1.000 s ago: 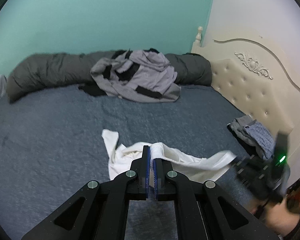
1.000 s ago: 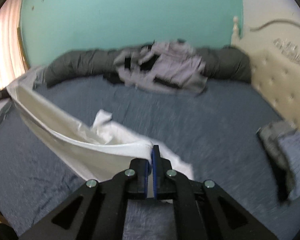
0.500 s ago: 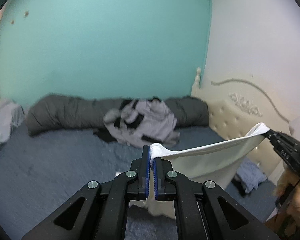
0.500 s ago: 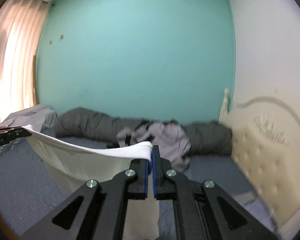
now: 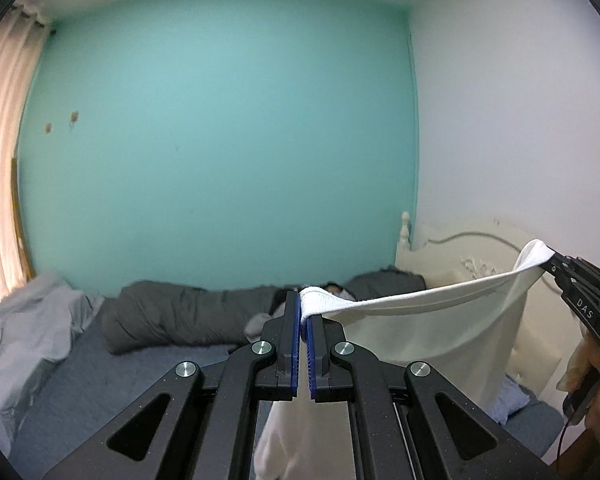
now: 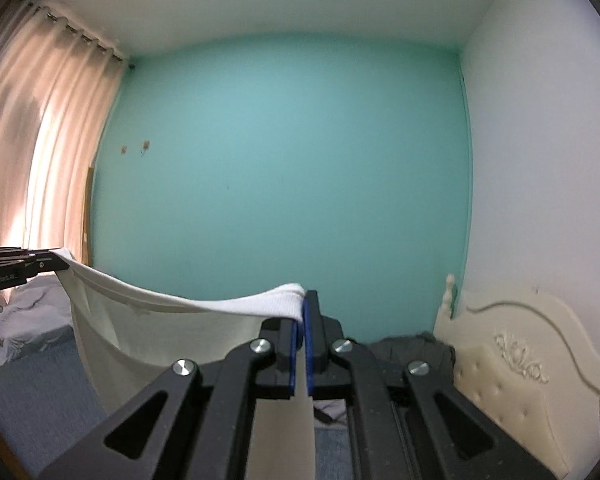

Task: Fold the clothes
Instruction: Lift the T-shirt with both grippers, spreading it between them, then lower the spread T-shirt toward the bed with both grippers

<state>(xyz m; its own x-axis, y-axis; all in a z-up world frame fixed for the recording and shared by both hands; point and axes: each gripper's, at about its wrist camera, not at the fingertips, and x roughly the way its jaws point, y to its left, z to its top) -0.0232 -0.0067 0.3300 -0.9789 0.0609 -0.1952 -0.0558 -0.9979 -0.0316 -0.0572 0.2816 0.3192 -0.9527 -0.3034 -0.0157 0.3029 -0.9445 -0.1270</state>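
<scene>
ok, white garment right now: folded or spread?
Spread. The white garment hangs stretched in the air, its ribbed edge pinched between the left hand-held gripper and the right hand-held gripper, with the body draping below.

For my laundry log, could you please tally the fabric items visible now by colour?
White ribbed-edge cloth garment: 1
Dark grey rolled duvet: 1
Light grey crumpled bedding: 1
Pale blue cloth bundle by the headboard: 1
Total: 4
</scene>
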